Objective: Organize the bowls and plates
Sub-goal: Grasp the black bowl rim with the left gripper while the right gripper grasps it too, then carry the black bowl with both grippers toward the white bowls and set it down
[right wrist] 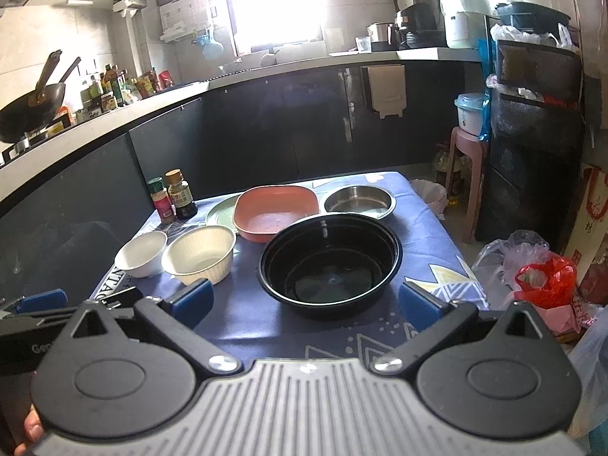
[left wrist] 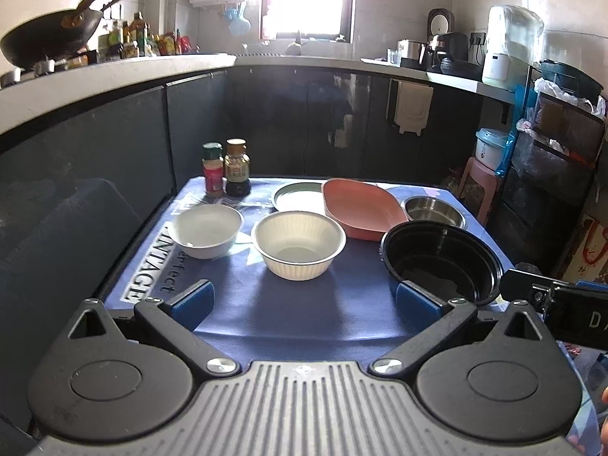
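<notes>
On the blue tablecloth (left wrist: 304,311) stand a small white bowl (left wrist: 207,230), a cream ribbed bowl (left wrist: 298,243), a black bowl (left wrist: 437,262), a pink square dish (left wrist: 361,207), a pale green plate (left wrist: 298,195) and a steel bowl (left wrist: 433,209). My left gripper (left wrist: 304,300) hovers open over the table's near edge, in front of the cream bowl, holding nothing. In the right wrist view, my right gripper (right wrist: 304,302) is open and empty just before the black bowl (right wrist: 330,262). The pink dish (right wrist: 275,212) overlaps the green plate (right wrist: 222,211); the steel bowl (right wrist: 359,199) sits behind.
Two seasoning bottles (left wrist: 228,169) stand at the table's far left corner. Dark cabinets and a counter with a wok (left wrist: 49,38) ring the table. A pink stool (right wrist: 469,152), black shelving (right wrist: 532,133) and plastic bags (right wrist: 532,266) crowd the right side.
</notes>
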{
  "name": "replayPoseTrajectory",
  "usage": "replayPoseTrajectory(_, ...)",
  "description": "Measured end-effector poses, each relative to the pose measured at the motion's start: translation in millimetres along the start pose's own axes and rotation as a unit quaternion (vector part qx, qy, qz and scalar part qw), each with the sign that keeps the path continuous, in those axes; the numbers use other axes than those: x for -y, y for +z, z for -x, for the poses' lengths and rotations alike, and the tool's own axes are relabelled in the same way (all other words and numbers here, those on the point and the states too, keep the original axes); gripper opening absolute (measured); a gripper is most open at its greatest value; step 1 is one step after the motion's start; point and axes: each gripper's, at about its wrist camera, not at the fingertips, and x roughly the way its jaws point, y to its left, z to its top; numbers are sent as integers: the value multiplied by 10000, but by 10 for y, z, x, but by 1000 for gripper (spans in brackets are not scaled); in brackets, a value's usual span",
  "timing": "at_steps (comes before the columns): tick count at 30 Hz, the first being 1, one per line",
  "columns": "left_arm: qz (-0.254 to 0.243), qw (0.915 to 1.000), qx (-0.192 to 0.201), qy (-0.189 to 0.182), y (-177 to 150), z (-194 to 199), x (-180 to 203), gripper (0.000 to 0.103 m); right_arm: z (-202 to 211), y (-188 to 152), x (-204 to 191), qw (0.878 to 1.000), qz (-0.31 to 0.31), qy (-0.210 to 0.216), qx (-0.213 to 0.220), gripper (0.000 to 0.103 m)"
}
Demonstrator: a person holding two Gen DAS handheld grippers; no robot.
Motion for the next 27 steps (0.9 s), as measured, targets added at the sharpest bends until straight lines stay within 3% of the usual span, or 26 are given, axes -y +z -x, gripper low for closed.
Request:
replayPoseTrajectory(4,49,9996,-72,-279,64,-128,57,103,-85,28,162,9998,-82,-122,151,100)
replayPoseTrajectory(6,101,9983,-161,-548,102,-224,82,103,-159,31,295,9996,-207,55,181,100)
replayPoseTrajectory(10,276,9945,-376,-940,181,-496,180,103,-384,97,575,9959,-769,452,-176,98)
replayPoseTrajectory(14,496,9914,-589,-1054,252,-846,300,96,-681,178,814,9897,-1198,522,-592,74)
replayPoseTrajectory(16,559,9891,-765,-1131,271,-1023,342,83,-828,186,895,9877,-1306,428,-741,56)
replayPoseTrajectory(17,598,9879,-840,-1156,273,-1101,359,78,-900,185,938,9864,-1374,414,-802,53)
replayPoseTrajectory(19,652,9853,-1003,-1223,278,-1262,379,55,-1025,175,1015,9835,-1513,428,-898,41)
replayPoseTrajectory(22,683,9822,-1217,-1260,280,-1462,407,47,-1168,168,1105,9804,-1639,459,-992,23)
replayPoseTrajectory(25,692,9814,-1323,-1208,257,-1589,428,37,-1267,161,1158,9792,-1687,390,-1058,18)
replayPoseTrajectory(27,689,9809,-1374,-1191,242,-1666,444,37,-1309,166,1202,9781,-1747,341,-1076,18)
